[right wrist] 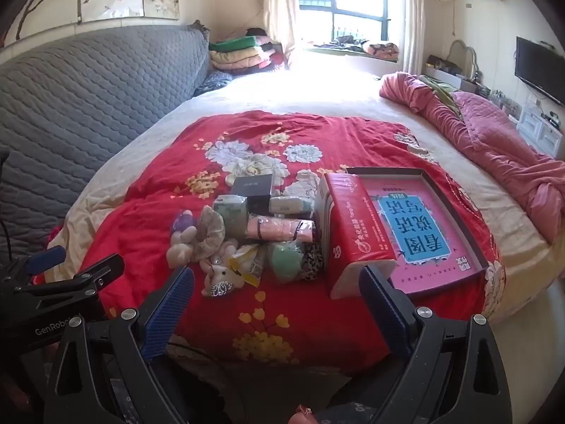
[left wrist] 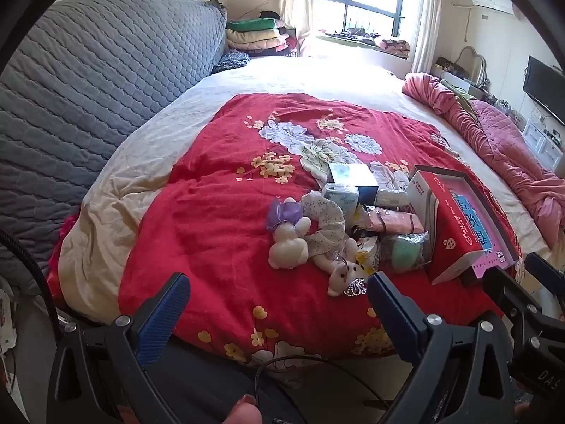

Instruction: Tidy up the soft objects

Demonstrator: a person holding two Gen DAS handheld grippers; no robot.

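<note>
Both claws gape wide with nothing between the fingers, left gripper (left wrist: 279, 300) and right gripper (right wrist: 277, 293) hovering at the near edge of the red quilt (left wrist: 212, 212). The plush toys (left wrist: 287, 238) lie on the quilt just left of the red tissue pack (right wrist: 349, 226), with small packets and a black box (right wrist: 253, 185) bunched between and behind them. The pack leans on a flat box lid (right wrist: 427, 226) (pink, blue label) to its right.

Red quilt (right wrist: 300, 304) is soft matt cloth; the plush toy (left wrist: 287, 243) fuzzy; the red tissue pack (right wrist: 353, 226) glossy plastic; grey headboard cover (left wrist: 88, 81) quilted fabric
</note>
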